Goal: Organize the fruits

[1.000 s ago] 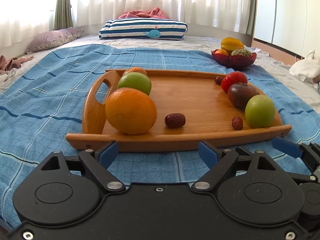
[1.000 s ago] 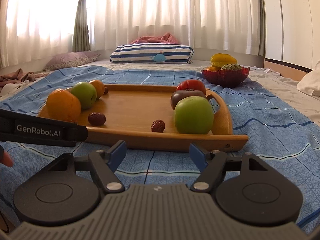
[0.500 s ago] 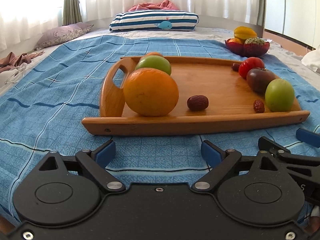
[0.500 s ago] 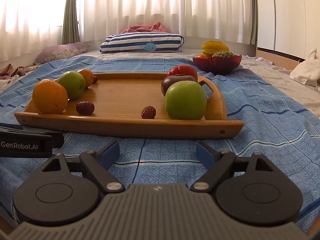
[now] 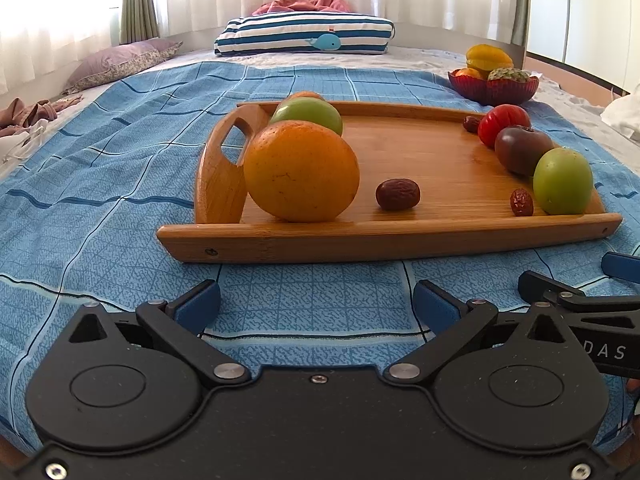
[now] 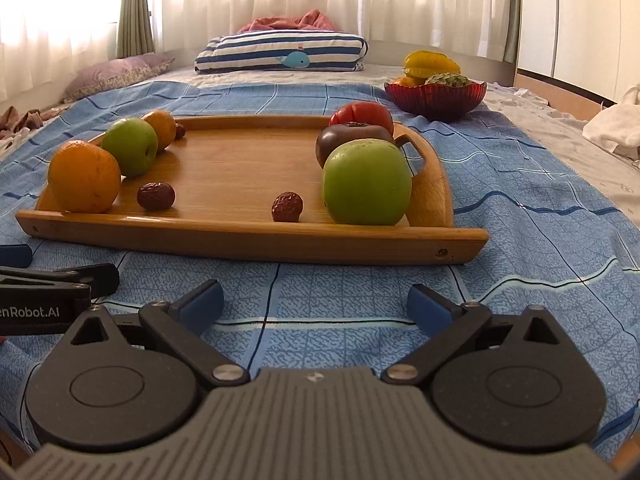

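Note:
A wooden tray (image 5: 400,236) (image 6: 256,236) lies on the blue bedspread. On its left side sit a large orange (image 5: 301,171) (image 6: 84,176), a green apple (image 5: 308,114) (image 6: 130,146) and a small orange (image 6: 162,128). On its right side sit a green apple (image 5: 563,181) (image 6: 366,182), a dark tomato (image 5: 522,150) (image 6: 350,136) and a red tomato (image 5: 504,122) (image 6: 364,114). Two red dates (image 5: 398,194) (image 6: 287,207) lie near the front rim. My left gripper (image 5: 316,304) and right gripper (image 6: 316,302) are open and empty, low over the bedspread before the tray.
A red bowl (image 5: 494,88) (image 6: 436,98) with a starfruit and other fruit stands beyond the tray's right end. A striped whale pillow (image 5: 304,38) and a purple pillow (image 5: 120,64) lie at the back. White cloth (image 6: 616,124) lies far right.
Both grippers have drawn back slightly and dropped lower toward the bedspread, so the tray sits a little farther off. Their jaws stay open. No fruit has moved.

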Demonstrator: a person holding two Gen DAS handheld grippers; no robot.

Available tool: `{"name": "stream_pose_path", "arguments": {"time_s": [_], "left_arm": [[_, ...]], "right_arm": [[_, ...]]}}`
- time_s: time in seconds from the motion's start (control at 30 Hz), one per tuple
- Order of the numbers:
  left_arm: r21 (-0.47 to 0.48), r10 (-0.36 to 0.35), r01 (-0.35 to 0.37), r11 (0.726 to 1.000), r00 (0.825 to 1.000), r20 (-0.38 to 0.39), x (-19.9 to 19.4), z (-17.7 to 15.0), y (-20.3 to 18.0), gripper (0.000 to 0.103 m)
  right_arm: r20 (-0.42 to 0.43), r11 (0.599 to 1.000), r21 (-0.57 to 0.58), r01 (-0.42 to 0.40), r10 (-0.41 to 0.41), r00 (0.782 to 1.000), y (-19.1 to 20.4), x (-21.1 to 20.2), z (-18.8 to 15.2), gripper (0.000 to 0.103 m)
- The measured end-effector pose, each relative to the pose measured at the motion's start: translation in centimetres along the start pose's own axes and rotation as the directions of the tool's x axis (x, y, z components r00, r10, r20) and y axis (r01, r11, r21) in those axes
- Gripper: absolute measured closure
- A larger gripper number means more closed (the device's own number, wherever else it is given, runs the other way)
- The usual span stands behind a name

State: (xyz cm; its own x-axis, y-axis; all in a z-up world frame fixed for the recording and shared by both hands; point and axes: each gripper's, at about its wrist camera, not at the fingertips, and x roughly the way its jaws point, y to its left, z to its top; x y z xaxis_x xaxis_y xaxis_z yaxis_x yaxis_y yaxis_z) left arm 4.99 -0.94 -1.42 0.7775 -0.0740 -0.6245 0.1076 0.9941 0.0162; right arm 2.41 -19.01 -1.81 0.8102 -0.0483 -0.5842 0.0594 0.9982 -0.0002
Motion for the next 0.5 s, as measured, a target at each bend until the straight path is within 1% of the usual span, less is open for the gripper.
{"name": "stream_pose_path", "arguments": {"time_s": [0.5], "left_arm": [[-0.02,-0.012,0.011,1.0,1.0,-0.018,0.04,0.24,0.3,0.0]], "right_arm": [[-0.003,1.0,-0.023,0.011,-0.011,1.0,0.42,0.1,0.04,0.0]]}}
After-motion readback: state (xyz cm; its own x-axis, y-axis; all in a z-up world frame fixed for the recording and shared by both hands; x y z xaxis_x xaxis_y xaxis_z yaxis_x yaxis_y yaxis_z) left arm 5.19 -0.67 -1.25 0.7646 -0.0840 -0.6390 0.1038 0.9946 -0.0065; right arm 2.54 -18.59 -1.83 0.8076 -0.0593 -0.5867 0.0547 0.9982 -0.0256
